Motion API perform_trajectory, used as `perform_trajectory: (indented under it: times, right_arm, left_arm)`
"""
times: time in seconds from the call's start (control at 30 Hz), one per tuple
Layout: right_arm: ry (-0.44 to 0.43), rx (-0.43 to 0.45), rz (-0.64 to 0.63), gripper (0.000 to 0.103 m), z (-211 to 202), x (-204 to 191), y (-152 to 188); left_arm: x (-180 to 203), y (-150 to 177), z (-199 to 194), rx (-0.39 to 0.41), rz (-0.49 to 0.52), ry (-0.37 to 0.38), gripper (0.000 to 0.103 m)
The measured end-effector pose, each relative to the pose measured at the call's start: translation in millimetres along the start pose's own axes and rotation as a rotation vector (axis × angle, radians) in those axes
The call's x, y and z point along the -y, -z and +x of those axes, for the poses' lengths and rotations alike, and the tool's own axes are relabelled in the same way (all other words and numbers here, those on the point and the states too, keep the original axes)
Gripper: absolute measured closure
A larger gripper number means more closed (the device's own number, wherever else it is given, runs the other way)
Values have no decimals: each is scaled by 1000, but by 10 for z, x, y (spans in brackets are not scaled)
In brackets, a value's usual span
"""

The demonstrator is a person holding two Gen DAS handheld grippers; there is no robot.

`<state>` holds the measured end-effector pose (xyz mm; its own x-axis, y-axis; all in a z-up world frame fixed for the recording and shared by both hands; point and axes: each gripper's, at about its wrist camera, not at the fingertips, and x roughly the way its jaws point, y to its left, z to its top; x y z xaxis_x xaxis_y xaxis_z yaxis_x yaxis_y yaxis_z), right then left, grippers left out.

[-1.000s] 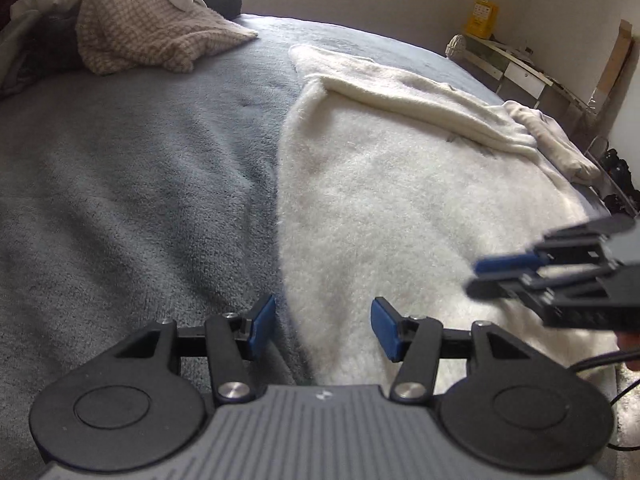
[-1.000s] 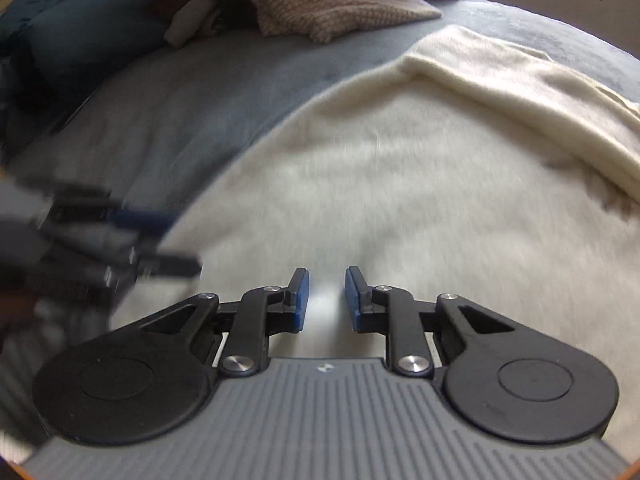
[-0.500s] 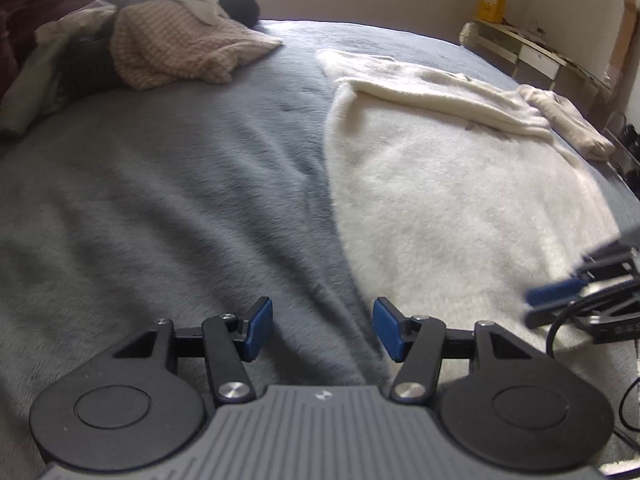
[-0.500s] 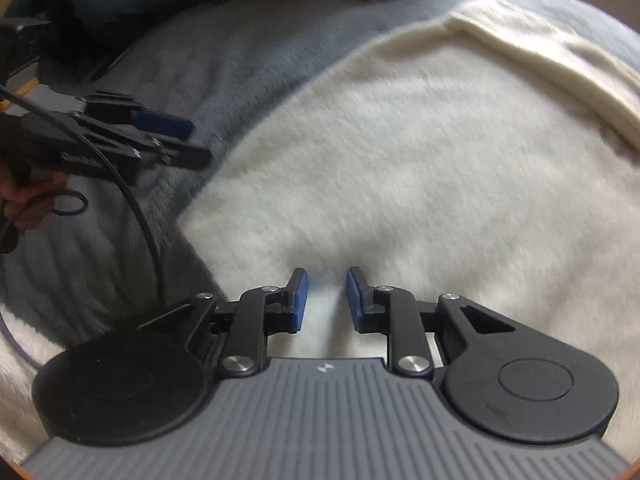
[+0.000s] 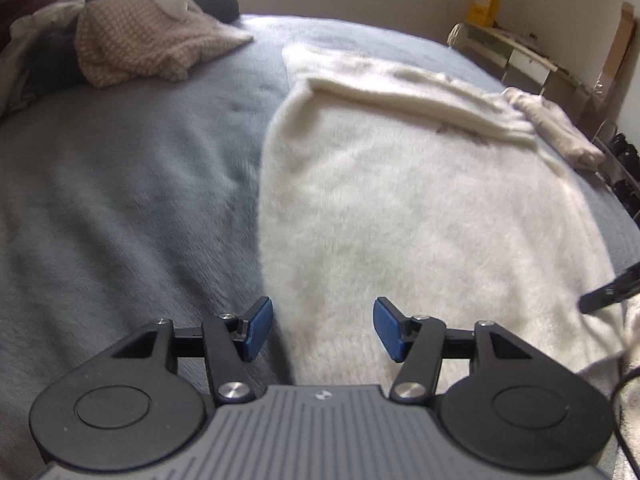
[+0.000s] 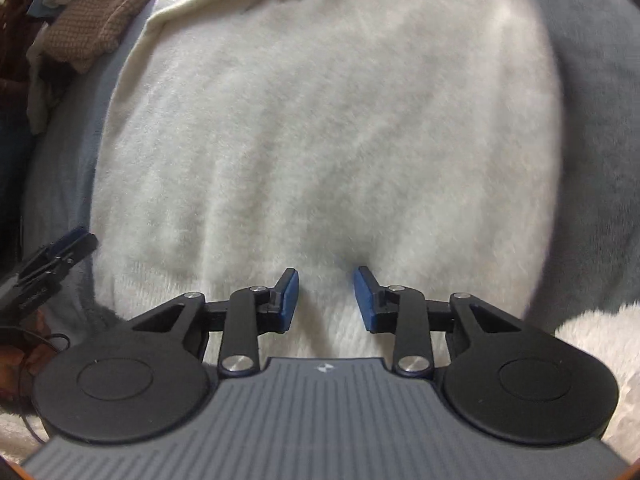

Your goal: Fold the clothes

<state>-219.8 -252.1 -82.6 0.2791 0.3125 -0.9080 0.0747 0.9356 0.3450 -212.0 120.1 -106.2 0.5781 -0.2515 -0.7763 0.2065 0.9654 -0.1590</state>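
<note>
A fluffy cream sweater (image 5: pixel 420 200) lies spread flat on a grey bed cover (image 5: pixel 120 200), one sleeve folded across its far end. My left gripper (image 5: pixel 323 329) is open, low over the sweater's near left edge, nothing between its blue pads. In the right wrist view the same sweater (image 6: pixel 320 120) fills the frame. My right gripper (image 6: pixel 326 300) is open just above the near hem, holding nothing. The left gripper's tip (image 6: pixel 60 256) shows at the left edge there; the right gripper's tip (image 5: pixel 612 288) shows at the right edge of the left wrist view.
A heap of clothes with a beige knitted piece (image 5: pixel 144 40) sits at the bed's far left, also the beige knit (image 6: pixel 88 28). A low shelf with a yellow box (image 5: pixel 486 2) stands by the far wall. Another fluffy white fabric (image 6: pixel 600 344) lies near right.
The right gripper has opened wider and swung right along the sweater's near hem. The left gripper has come back right to the sweater's left edge, still open.
</note>
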Motion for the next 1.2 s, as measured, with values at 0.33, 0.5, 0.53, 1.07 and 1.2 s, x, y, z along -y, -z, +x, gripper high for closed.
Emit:
perform_trajectory:
  times: [0.33, 0.5, 0.53, 1.07, 1.2]
  right_arm:
    - [79, 47, 1, 76, -641, -43, -340]
    - [-22, 94, -182, 76, -115, -464, -559]
    - [-34, 92, -244, 76, 32, -575, -547]
    - [166, -198, -663, 79, -70, -236, -190]
    - [133, -58, -649, 79, 31, -487, -522]
  left_arm:
    - [-144, 114, 37, 2, -44, 55, 45]
    - [-98, 92, 45, -18, -6, 42, 45]
    - [-98, 93, 45, -19, -2, 42, 45]
    - [-121, 84, 72, -44, 15, 57, 44]
    - [-100, 70, 64, -53, 8, 45, 43]
